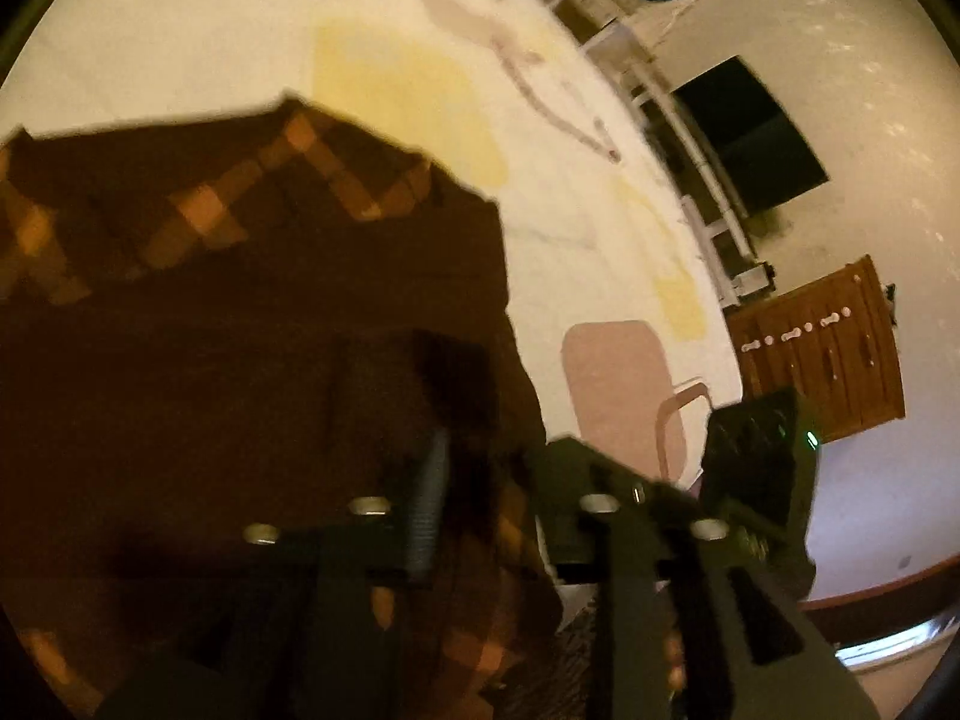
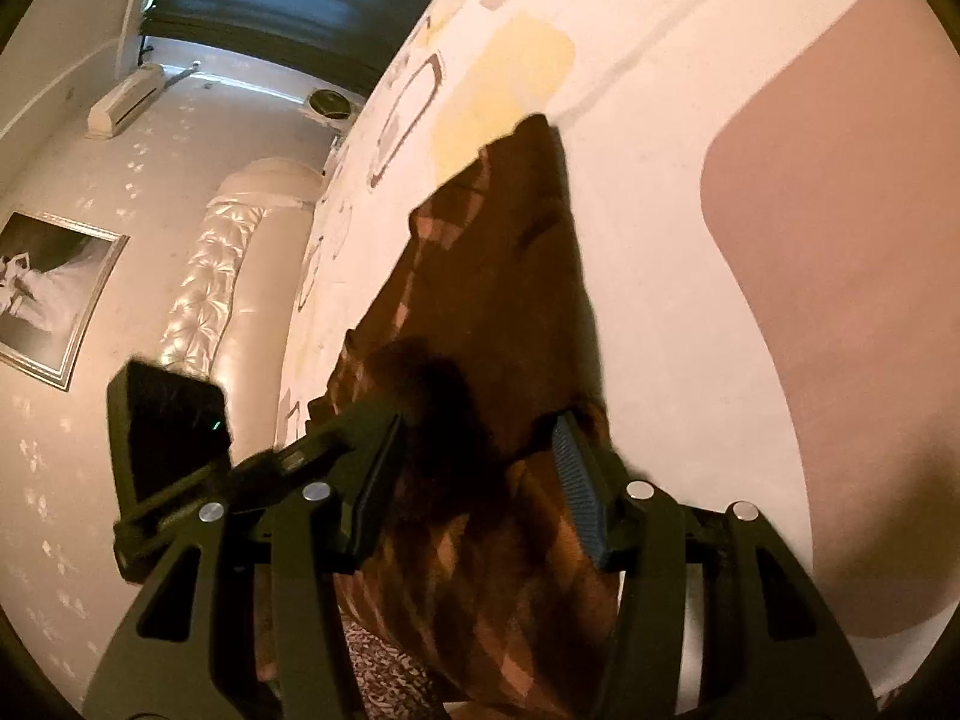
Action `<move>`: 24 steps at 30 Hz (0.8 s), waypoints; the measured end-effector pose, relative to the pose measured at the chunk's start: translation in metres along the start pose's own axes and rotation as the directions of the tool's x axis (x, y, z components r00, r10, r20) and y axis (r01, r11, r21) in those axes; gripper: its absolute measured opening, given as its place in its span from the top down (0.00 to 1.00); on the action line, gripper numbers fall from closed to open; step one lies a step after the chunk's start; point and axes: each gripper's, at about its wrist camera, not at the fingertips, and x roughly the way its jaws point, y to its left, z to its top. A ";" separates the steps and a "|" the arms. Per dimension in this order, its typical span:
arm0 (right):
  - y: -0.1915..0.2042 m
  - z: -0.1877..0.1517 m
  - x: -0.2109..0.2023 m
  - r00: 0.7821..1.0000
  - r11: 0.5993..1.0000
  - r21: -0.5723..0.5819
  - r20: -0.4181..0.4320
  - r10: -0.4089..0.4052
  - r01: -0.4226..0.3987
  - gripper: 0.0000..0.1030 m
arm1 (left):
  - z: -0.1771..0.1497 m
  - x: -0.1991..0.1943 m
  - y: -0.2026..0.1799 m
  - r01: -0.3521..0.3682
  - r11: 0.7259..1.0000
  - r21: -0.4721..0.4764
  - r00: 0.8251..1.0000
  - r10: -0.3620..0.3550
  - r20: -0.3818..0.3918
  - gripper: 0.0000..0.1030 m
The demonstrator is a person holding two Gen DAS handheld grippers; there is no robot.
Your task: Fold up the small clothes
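**Fold small clothes: both tongs let go, cloth on bed**

Obs: one dark brown cloth w/ orange plaid stripes (image 1: 252, 276) lies spread on a white bed sheet printed w/ yellow and pink patches (image 1: 420, 18). Near end hangs over the bed's near edge. Only one garment in view; no folded stack visible.

Left tongs (image 1: 504, 516): roughly half open, nothing pinched. One ribbed pad sits over the brown cloth, the other over the sheet edge just beside it. Contact w/ the cloth can't be told; view is blurred.

Right tongs (image 2: 480, 480): also abt half open, jaws straddling a narrow ridge of the same cloth, pads (image 2: 579, 483) clear of it on both sides. A dark shadow falls on the fabric between them.

Judgement: both tongs open and close above the cloth suggests a fold edge set down, or a fresh grip being lined up. Can't say which. Cloth lies lengthwise away from the right tongs, likely so the long side folds over.

Count: tongs ×2, cloth ×1, bed ×1. Background: framed picture ×1, wall AC unit ×1, wooden cabinet ×1.
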 end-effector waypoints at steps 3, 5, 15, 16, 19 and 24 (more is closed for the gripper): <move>0.004 -0.001 0.003 1.000 1.000 -0.013 -0.021 0.003 -0.003 0.51 | -0.019 -0.039 0.010 0.000 1.000 0.030 0.995 -0.003 0.100 0.43; 0.008 -0.002 0.010 0.999 0.999 -0.031 -0.043 -0.015 0.014 0.51 | -0.034 -0.066 0.024 -0.030 0.999 0.028 0.987 0.026 0.159 0.40; 0.007 -0.011 0.032 0.991 0.994 -0.033 -0.072 -0.109 0.107 0.81 | -0.095 -0.137 0.133 -0.224 0.961 -0.160 0.938 0.258 0.233 0.39; 0.007 -0.013 0.033 0.989 0.991 -0.034 -0.076 -0.129 0.127 0.91 | -0.096 -0.138 0.139 -0.216 0.959 -0.183 0.938 0.256 0.232 0.39; 0.009 -0.019 0.033 0.982 0.985 -0.047 -0.079 -0.170 0.167 0.95 | -0.100 -0.144 0.159 -0.184 0.952 -0.244 0.943 0.242 0.229 0.39; 0.024 -0.024 0.024 0.982 0.979 -0.089 -0.041 -0.187 0.183 0.96 | -0.102 -0.145 0.165 -0.190 0.949 -0.252 0.943 0.248 0.222 0.39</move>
